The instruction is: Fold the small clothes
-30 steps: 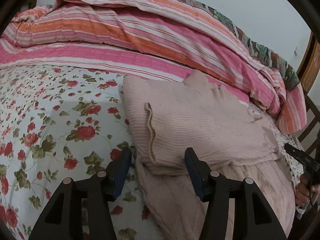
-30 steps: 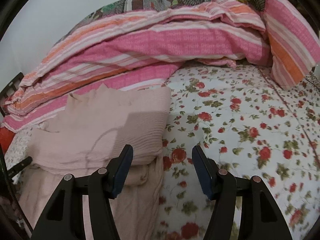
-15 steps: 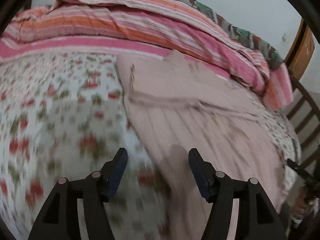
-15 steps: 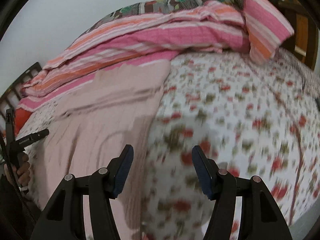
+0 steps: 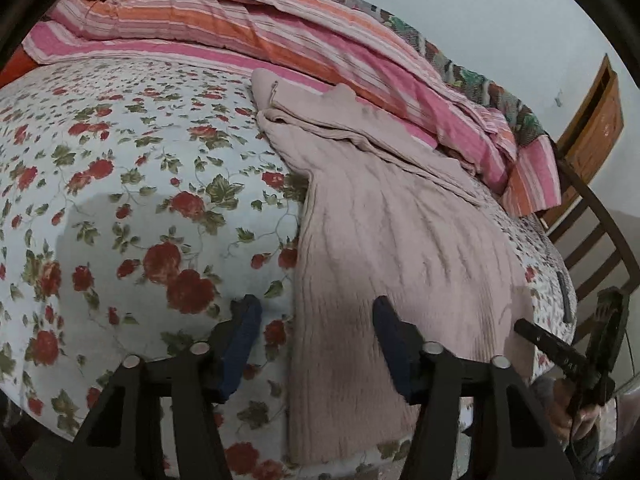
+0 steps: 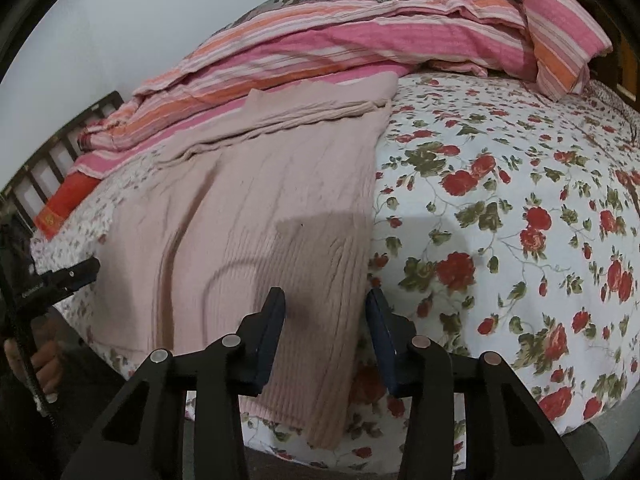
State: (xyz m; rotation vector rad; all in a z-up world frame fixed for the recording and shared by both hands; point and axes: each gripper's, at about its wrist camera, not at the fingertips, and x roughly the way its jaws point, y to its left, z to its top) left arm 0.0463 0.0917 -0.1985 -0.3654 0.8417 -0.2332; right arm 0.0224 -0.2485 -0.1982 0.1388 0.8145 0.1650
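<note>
Garment: we are seeing a pale dusty-pink ribbed knit garment (image 5: pixel 384 240) (image 6: pixel 256 216).
Sheet: we are looking at a white bedsheet printed with red roses and green leaves (image 5: pixel 132 200) (image 6: pixel 500 208).
Quilt: we are noting a pink, orange and white striped quilt (image 5: pixel 280 36) (image 6: pixel 360 44).
Gripper pads: we are seeing dark blue pads (image 5: pixel 240 344) (image 6: pixel 272 332) on black fingers.

A pink ribbed sweater's (image 5: pixel 384 240) far end lies folded over, its neckline hidden; each holding hand (image 6: pixel 44 364) sits half cut off at the fisheye rim.
</note>
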